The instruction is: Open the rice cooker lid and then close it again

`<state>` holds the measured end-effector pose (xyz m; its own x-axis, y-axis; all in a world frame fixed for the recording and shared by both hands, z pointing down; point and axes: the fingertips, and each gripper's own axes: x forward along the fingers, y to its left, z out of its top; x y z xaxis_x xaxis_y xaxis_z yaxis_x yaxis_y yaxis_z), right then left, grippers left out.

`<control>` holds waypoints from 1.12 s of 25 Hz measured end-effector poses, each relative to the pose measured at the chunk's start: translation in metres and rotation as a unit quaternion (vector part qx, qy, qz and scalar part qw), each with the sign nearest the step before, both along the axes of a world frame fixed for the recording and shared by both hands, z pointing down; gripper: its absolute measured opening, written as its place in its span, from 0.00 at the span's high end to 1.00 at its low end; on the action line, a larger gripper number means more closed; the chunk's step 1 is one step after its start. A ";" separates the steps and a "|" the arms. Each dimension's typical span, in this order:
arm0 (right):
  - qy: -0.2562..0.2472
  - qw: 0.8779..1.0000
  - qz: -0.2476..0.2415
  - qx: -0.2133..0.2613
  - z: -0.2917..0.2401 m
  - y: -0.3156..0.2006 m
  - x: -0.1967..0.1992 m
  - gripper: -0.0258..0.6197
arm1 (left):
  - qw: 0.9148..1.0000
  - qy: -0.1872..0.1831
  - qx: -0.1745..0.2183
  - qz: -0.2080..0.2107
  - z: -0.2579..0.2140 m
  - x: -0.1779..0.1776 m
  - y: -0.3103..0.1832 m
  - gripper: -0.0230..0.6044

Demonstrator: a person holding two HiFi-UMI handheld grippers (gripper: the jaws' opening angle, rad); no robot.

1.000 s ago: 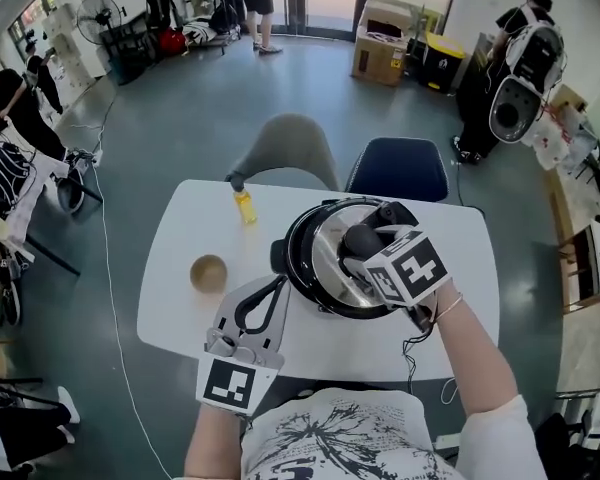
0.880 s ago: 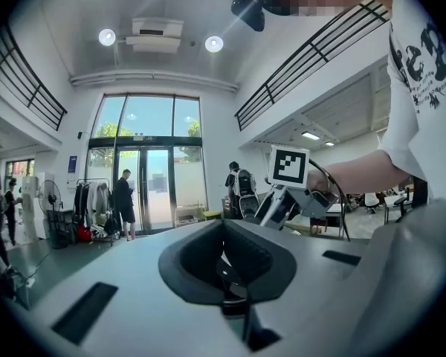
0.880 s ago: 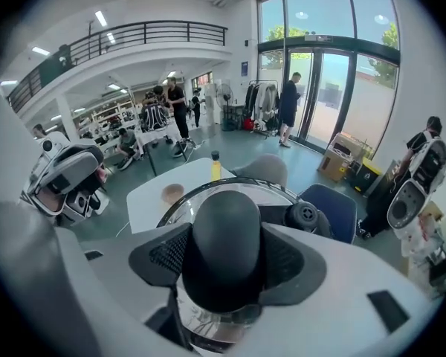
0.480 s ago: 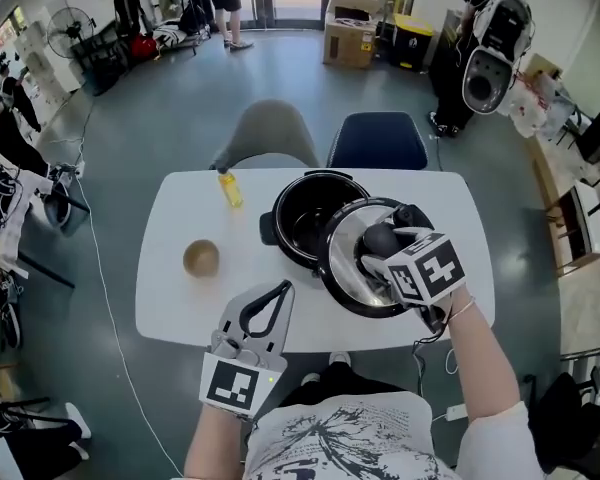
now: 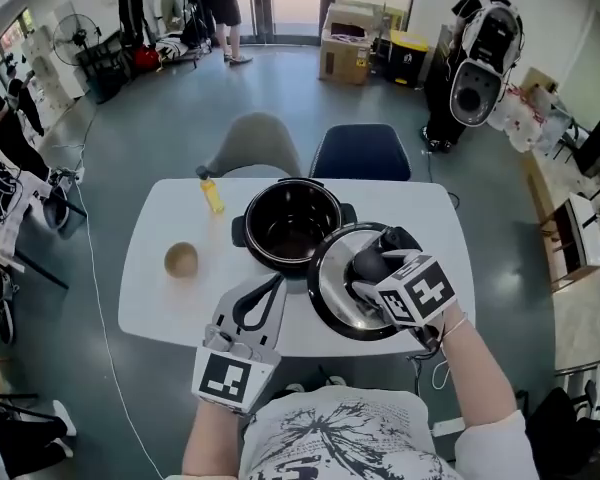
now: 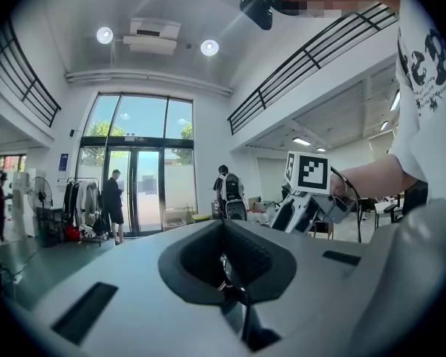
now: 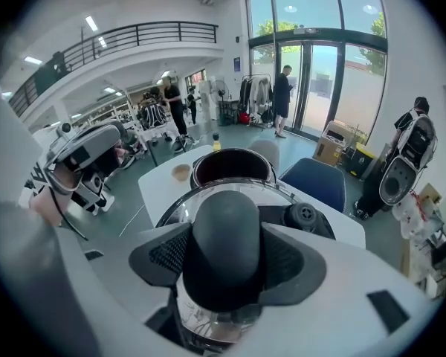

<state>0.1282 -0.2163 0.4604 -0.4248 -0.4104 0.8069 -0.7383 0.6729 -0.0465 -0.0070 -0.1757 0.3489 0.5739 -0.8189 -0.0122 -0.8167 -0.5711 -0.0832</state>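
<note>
The black rice cooker pot (image 5: pixel 290 226) stands uncovered on the white table (image 5: pixel 145 293); its dark inside also shows in the right gripper view (image 7: pixel 230 171). Its steel lid (image 5: pixel 330 288) hangs to the pot's right and nearer me, overlapping the pot's rim. My right gripper (image 5: pixel 372 265) is shut on the lid's black knob (image 7: pixel 227 236), with a jaw on each side. My left gripper (image 5: pixel 274 282) hovers over the table's front edge, left of the lid. It is shut and holds nothing, as the left gripper view (image 6: pixel 223 225) also shows.
A small yellow bottle (image 5: pixel 212 196) and a brown bowl (image 5: pixel 181 260) sit on the table's left half. A grey chair (image 5: pixel 255 140) and a blue chair (image 5: pixel 361 153) stand behind the table. People and gear are farther off on the floor.
The lid, held by my right gripper, has come off the pot and moved right and toward me, uncovering the pot's inside. My left gripper has drifted a little closer to the pot.
</note>
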 end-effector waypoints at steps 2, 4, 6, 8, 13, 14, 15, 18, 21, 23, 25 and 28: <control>-0.005 1.000 -0.008 -0.004 0.005 0.005 0.015 0.50 | 1.000 0.001 0.005 -0.006 0.000 0.018 0.003 0.94; -0.004 1.000 -0.018 -0.004 0.008 0.008 0.030 0.50 | 1.000 0.002 0.010 -0.014 0.000 0.035 0.007 0.94; -0.002 1.000 -0.027 0.000 0.009 0.010 0.044 0.50 | 1.000 0.001 0.013 -0.023 0.001 0.049 0.012 0.94; -0.001 0.999 -0.038 0.003 0.009 0.011 0.052 0.50 | 0.999 0.003 0.012 -0.035 0.003 0.058 0.016 0.94; -0.001 0.998 -0.066 0.009 0.012 0.007 0.057 0.50 | 0.998 -0.004 0.010 -0.056 0.010 0.068 0.020 0.94; -0.003 0.998 -0.069 0.009 0.012 0.004 0.056 0.50 | 0.998 -0.005 0.010 -0.060 0.010 0.068 0.018 0.94; -0.005 0.997 -0.071 0.008 0.012 0.000 0.054 0.50 | 0.998 -0.007 0.011 -0.064 0.009 0.067 0.015 0.94; -0.012 0.997 -0.075 0.011 0.008 -0.012 0.048 0.50 | 0.997 -0.006 0.013 -0.072 0.007 0.064 0.007 0.94; -0.017 0.997 -0.079 0.014 0.001 -0.023 0.040 0.50 | 0.997 -0.009 0.015 -0.078 0.003 0.055 -0.001 0.94; -0.019 0.996 -0.080 0.018 -0.006 -0.033 0.028 0.50 | 0.996 -0.007 0.014 -0.084 -0.001 0.044 -0.011 0.94; -0.018 0.996 -0.081 0.022 -0.012 -0.044 0.014 0.50 | 0.996 -0.004 0.016 -0.085 -0.005 0.031 -0.023 0.94; -0.021 0.996 -0.086 0.024 -0.020 -0.067 -0.015 0.50 | 0.997 0.005 0.024 -0.080 -0.014 0.010 -0.045 0.94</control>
<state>0.1131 -0.2831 0.4409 -0.5243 -0.3666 0.7686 -0.6106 0.7910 -0.0392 0.0033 -0.2204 0.3351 0.4364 -0.8978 -0.0598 -0.8976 -0.4298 -0.0983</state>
